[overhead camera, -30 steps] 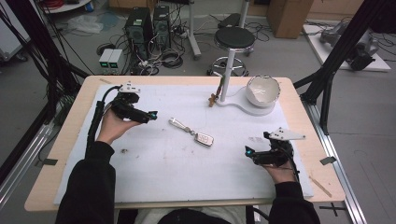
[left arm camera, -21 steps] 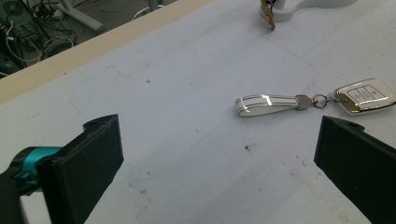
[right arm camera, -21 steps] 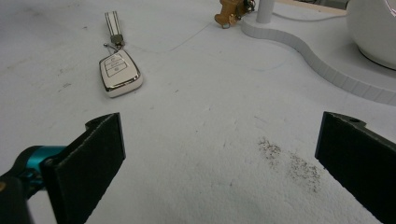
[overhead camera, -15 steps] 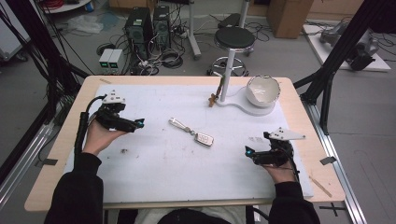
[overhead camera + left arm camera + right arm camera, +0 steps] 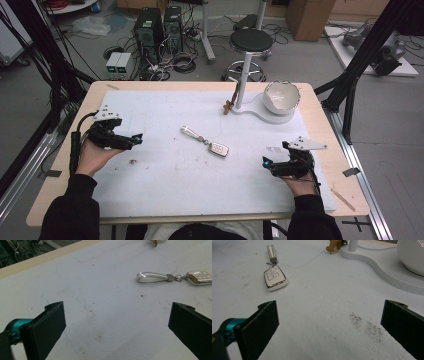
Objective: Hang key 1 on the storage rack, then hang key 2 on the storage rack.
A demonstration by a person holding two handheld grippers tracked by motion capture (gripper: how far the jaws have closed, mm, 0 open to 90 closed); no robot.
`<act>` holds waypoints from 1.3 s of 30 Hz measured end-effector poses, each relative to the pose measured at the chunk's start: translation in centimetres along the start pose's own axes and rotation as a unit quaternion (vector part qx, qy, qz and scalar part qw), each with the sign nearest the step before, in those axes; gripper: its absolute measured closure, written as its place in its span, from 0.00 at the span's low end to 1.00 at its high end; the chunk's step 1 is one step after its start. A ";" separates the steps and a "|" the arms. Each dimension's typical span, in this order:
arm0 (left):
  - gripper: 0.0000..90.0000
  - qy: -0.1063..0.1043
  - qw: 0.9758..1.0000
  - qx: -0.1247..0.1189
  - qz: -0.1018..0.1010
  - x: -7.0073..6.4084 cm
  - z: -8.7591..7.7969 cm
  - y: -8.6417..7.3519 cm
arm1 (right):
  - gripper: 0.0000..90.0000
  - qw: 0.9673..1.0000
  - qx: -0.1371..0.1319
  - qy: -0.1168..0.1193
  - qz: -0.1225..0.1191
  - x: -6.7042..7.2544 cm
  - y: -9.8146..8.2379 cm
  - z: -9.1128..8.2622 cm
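My left tongs [image 5: 136, 140] stand wide open and hold nothing; in the left gripper view the two black jaws sit far apart over bare white surface [image 5: 165, 200]. My right tongs [image 5: 266, 163] are likewise wide open and empty, resting low near the surface.

The key fob [image 5: 219, 149] with its white strap [image 5: 191, 133] lies flat on the surface between the two tongs, touching neither. From my left tongs it lies ahead and off toward the right jaw; the strap end [image 5: 152, 277] is the nearer part and the fob [image 5: 201, 277] the farther. From my right tongs it lies ahead and toward the left jaw, with the fob [image 5: 274, 278] nearer and the strap [image 5: 271, 251] trailing away beyond it.

The long axis runs strap to fob, slanted across the line joining the two tongs.

Judgement: my right tongs look somewhat nearer the fob body, my left somewhat nearer the strap, though the margin is small. Either approach needs the jaws turned across the axis.

The white stand [image 5: 270, 116] with its bowl [image 5: 282, 96] sits beyond the right tongs, well apart from the fob.
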State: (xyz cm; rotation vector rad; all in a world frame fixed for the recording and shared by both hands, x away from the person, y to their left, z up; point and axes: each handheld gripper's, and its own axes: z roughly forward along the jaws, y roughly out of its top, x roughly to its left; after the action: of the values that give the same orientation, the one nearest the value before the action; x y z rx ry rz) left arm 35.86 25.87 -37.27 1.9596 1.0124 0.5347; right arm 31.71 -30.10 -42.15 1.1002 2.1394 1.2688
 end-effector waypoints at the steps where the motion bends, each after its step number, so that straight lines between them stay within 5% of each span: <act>1: 0.02 0.002 1.000 0.000 0.002 -0.1 -0.1 -0.2 | 0.01 1.000 0.000 0.000 0.001 0.0 0.0 0.0; 32: 0.02 0.037 0.998 -0.015 -0.051 0.5 -3.7 -7.9 | 0.01 1.000 0.009 0.001 0.002 0.0 -0.1 0.2; 39: 0.02 0.037 0.998 -0.003 -0.041 0.3 -4.1 -9.2 | 0.01 1.000 0.011 0.009 0.004 -0.1 0.3 0.5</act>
State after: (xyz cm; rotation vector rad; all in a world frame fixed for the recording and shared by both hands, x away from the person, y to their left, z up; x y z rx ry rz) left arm 29.06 31.04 -42.69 1.8965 1.1311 0.5678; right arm 32.21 -29.86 -42.13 1.1111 2.1695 1.2661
